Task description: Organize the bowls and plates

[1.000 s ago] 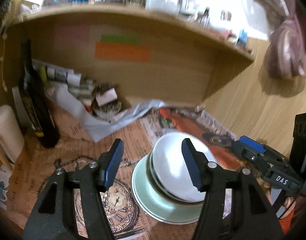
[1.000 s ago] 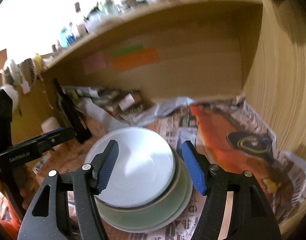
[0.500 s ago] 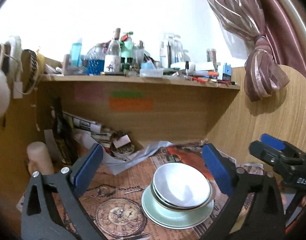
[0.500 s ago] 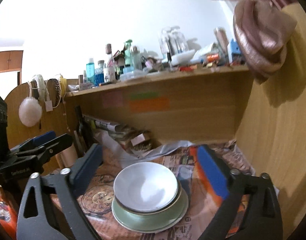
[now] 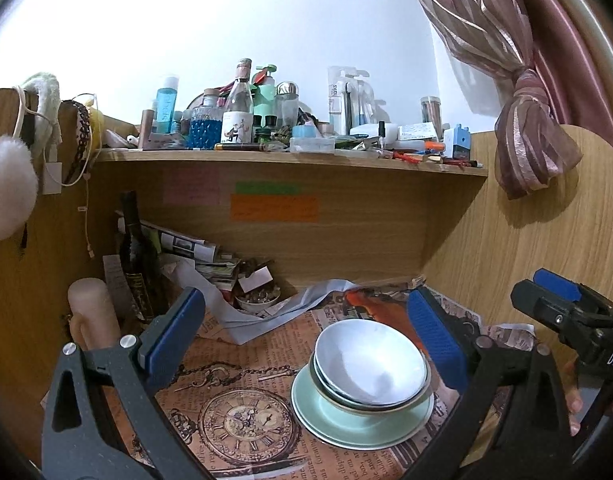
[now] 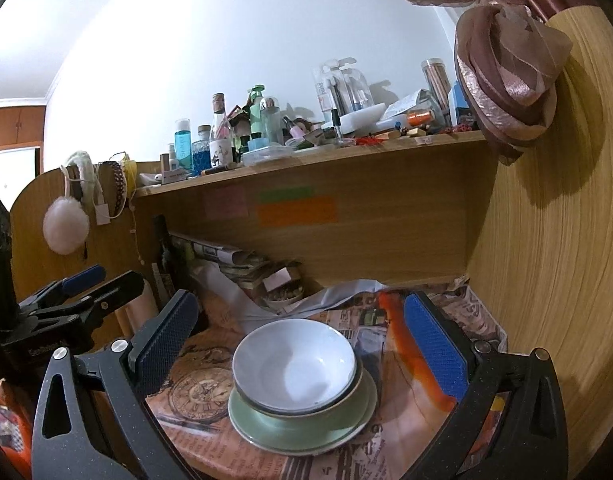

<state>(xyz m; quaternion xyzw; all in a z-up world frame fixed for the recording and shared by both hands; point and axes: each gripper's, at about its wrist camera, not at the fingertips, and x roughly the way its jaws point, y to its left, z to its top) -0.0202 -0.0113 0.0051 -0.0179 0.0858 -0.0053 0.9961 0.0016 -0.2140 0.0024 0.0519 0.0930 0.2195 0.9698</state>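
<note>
Both grippers (image 5: pixel 306 340) (image 6: pixel 302 336) just opened wide, clear of bowl stack (image 6: pixel 294 372).

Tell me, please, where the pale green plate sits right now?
In both wrist views the pale green plate lies on the newspaper-covered desk beneath the stacked white bowls, right of the printed pocket-watch picture.

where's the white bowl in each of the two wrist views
Left wrist view: the white bowl sits lower right of centre, on top of the stack on the green plate.
Right wrist view: the same bowl sits lower centre, on top of the stack on that plate.
Shared landmark: the orange note on the back board under the shelf, above the bowl in both.
</note>
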